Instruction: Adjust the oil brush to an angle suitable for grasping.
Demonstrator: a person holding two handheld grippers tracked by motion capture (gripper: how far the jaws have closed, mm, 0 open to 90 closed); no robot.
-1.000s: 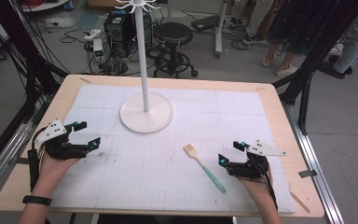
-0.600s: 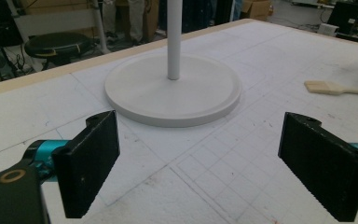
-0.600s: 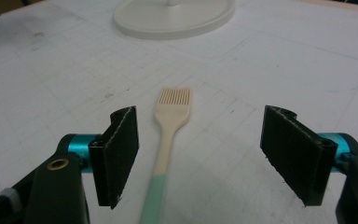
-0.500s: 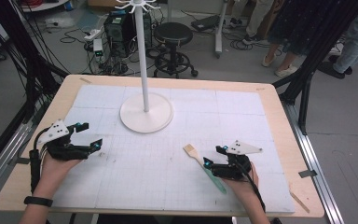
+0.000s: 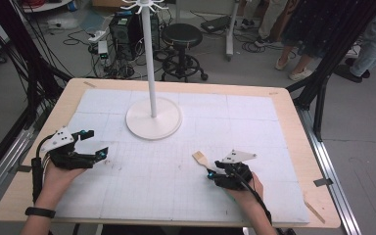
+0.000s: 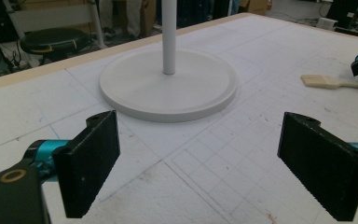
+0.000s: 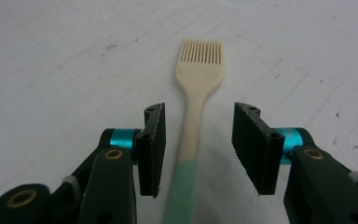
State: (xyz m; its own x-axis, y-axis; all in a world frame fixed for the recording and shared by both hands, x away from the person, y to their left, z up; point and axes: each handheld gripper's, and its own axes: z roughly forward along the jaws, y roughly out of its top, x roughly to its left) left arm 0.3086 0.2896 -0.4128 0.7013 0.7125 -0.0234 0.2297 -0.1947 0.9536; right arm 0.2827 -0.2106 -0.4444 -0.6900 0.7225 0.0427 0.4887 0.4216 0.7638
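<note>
Cream silicone pastry brush with pale-green handle [image 7: 193,130]: flat on white grid mat [image 5: 176,186], btwn right gripper [image 7: 198,149] jaws.
Jaws just been closing, half-open, pads not touching yet; thin handle may skid sideways if the pinch lands off-centre. Left gripper [image 6: 200,172] wide open, empty.

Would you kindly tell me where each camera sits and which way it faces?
High view: above the person's side, looking forward and down on the table; both forearms show.
Left gripper view: on the left hand-held gripper, open, facing the white stand.
Right gripper view: on the right hand-held gripper, straddling the brush.
All share the brush.
</note>
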